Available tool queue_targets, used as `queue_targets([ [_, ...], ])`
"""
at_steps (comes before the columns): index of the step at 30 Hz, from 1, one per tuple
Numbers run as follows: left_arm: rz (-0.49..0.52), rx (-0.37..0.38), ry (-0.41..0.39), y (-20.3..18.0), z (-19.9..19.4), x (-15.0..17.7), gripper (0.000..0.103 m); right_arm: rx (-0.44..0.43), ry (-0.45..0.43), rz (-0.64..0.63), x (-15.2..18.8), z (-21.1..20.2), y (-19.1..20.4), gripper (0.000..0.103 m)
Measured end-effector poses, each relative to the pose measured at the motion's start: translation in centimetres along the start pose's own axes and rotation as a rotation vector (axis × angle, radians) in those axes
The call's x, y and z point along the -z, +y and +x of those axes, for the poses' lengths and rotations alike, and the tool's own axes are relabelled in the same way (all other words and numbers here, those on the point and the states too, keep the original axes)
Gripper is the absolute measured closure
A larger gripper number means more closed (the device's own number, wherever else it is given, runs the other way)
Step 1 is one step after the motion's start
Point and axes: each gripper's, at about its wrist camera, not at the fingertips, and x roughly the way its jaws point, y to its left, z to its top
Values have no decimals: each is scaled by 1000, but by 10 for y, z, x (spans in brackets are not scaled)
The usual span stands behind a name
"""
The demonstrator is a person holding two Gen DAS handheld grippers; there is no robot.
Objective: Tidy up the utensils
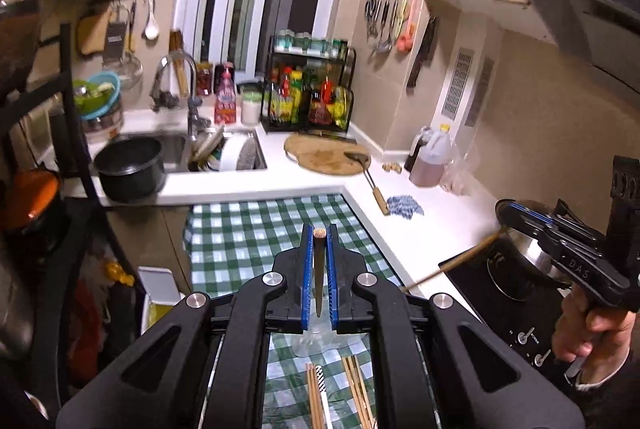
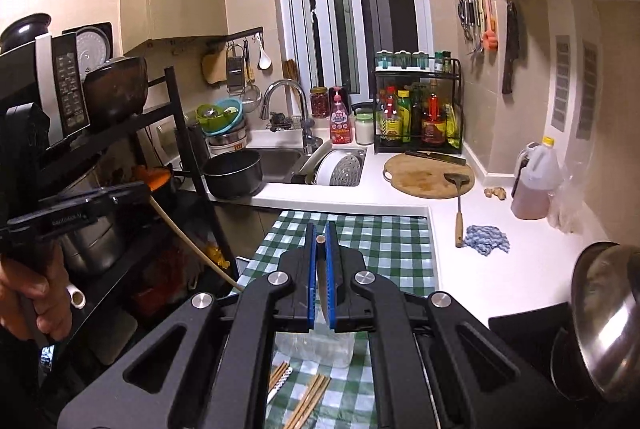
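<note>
My left gripper is shut on a wooden chopstick that runs back between its blue pads. My right gripper is shut the same way on another chopstick. Each gripper also shows in the other's view, held by a hand: the right gripper with its chopstick slanting down-left, the left gripper with its chopstick slanting down-right. Both hang above the green checked cloth. Below them stand a clear plastic container and several loose chopsticks, also seen as chopsticks.
On the white counter lie a round cutting board, a spatula, a blue rag and an oil jug. A steel pot sits on the cooker at right. The sink, a black pot and a black rack are at left.
</note>
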Motion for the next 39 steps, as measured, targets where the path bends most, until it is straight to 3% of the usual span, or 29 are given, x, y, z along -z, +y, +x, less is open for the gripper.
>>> queue_targets([
  [7, -12, -5, 138, 3, 81, 25, 97, -3, 136, 59, 29, 83, -16, 99],
  [14, -10, 1, 233, 4, 128, 57, 97, 18, 230, 62, 63, 123, -20, 98],
  [16, -9, 3, 251, 5, 135, 64, 97, 23, 249, 64, 70, 130, -20, 97],
  [18, -8, 3, 264, 5, 139, 67, 96, 42, 271, 61, 77, 135, -21, 85],
  [19, -8, -1, 262, 5, 139, 67, 95, 53, 272, 62, 79, 136, -21, 74],
  [21, -8, -6, 242, 6, 133, 66, 88, 80, 262, 51, 80, 134, -19, 66],
  [32, 22, -55, 34, -6, 53, 60, 67, 183, 163, -12, 68, 81, -4, 60],
  [39, 56, -78, -55, -23, 0, 95, 56, 220, 119, -20, 77, 32, 7, 60],
])
